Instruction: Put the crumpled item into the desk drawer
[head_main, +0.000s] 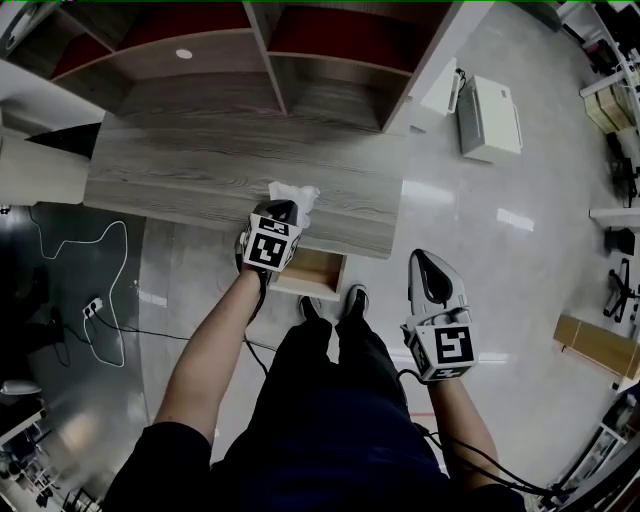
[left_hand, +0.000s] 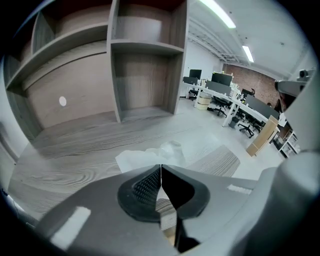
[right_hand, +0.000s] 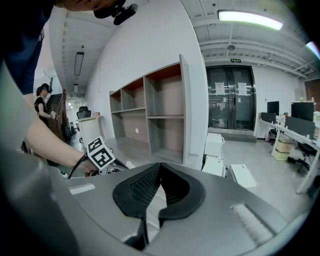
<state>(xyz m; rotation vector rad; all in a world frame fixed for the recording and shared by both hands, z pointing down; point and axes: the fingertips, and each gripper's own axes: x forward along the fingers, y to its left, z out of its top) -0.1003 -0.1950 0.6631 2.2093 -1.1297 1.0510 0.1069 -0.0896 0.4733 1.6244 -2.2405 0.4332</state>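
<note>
Crumpled item (head_main: 300, 195) (left_hand: 150, 156): white wad sitting on the desk (head_main: 180, 170) near the front edge, directly ahead of the left gripper (head_main: 283, 210) (left_hand: 161, 167). Left jaws are together, tips meeting right at the near edge of the wad; the rest of it spreads out past the tips to both sides. Can't tell whether a fold is actually pinched between the pads, as no paper is visible in the slot behind the tips. Gripper is angled down onto the desktop. Drawer (head_main: 312, 272) is pulled open below the desk edge, just under and behind the left fingers on the person's side. Right gripper (head_main: 428, 262) (right_hand: 160, 166) is well apart, off to the right over the floor, clear of the desk, jaws closed with nothing between them. Shelf unit (head_main: 270, 60) stands at the back of the desk, beyond the wad.
</note>
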